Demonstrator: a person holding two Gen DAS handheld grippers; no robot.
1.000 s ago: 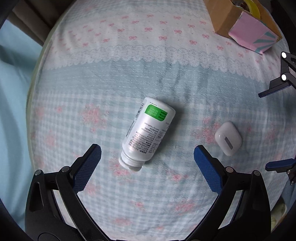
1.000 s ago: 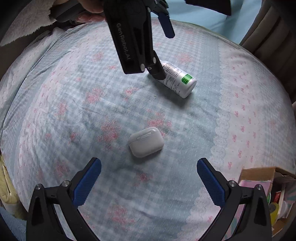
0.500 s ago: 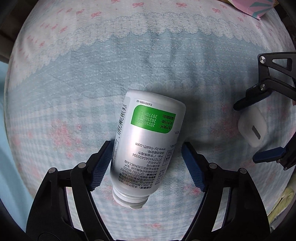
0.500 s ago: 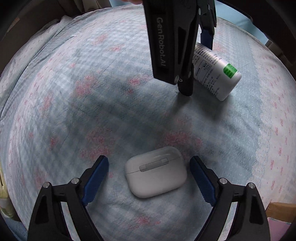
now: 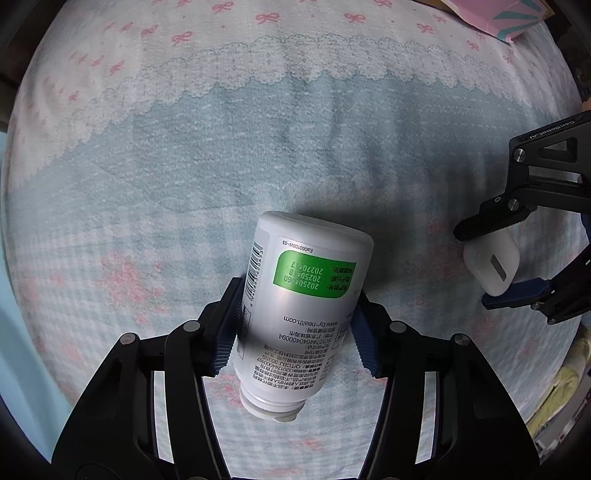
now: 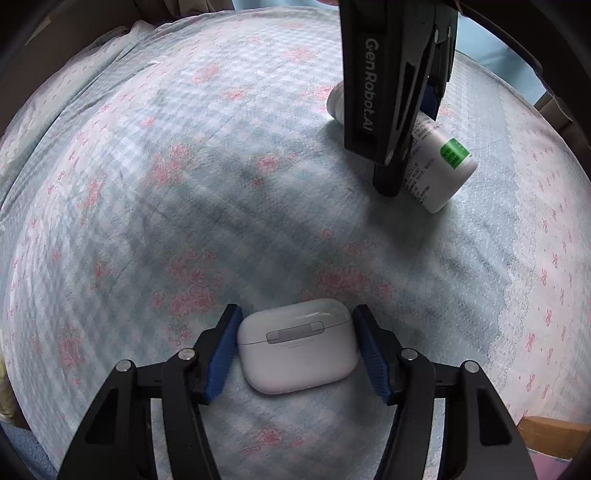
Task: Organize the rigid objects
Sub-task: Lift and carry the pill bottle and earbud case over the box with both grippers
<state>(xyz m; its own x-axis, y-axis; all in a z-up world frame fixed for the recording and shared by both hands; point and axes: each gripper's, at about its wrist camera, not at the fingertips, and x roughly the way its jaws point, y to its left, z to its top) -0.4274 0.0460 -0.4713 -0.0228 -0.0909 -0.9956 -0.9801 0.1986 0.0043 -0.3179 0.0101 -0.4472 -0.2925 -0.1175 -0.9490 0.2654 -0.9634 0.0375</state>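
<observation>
A pale blue checked bedspread (image 5: pixel 295 155) with pink bows and flowers lies under everything; a pink box (image 5: pixel 495 18) is cut off at the left view's top edge. The left gripper (image 5: pixel 293 325) has closed its blue pads against a white bottle (image 5: pixel 301 314) lying on the cloth, its label reading "www.by-health.com"; the right view shows "GenRobot.AI" on that gripper's side. The right gripper (image 6: pixel 297 350) sits narrowed around a white earbud case (image 6: pixel 298 345), though whether both pads touch it I cannot tell.

A white pill bottle (image 5: pixel 301 314) with a green label lies on a checked floral bedspread (image 5: pixel 221 155), clamped between the left gripper's (image 5: pixel 293 325) blue pads. At three o'clock, the right gripper (image 5: pixel 491 266) closes around a white earbud case (image 5: pixel 493 262).
</observation>
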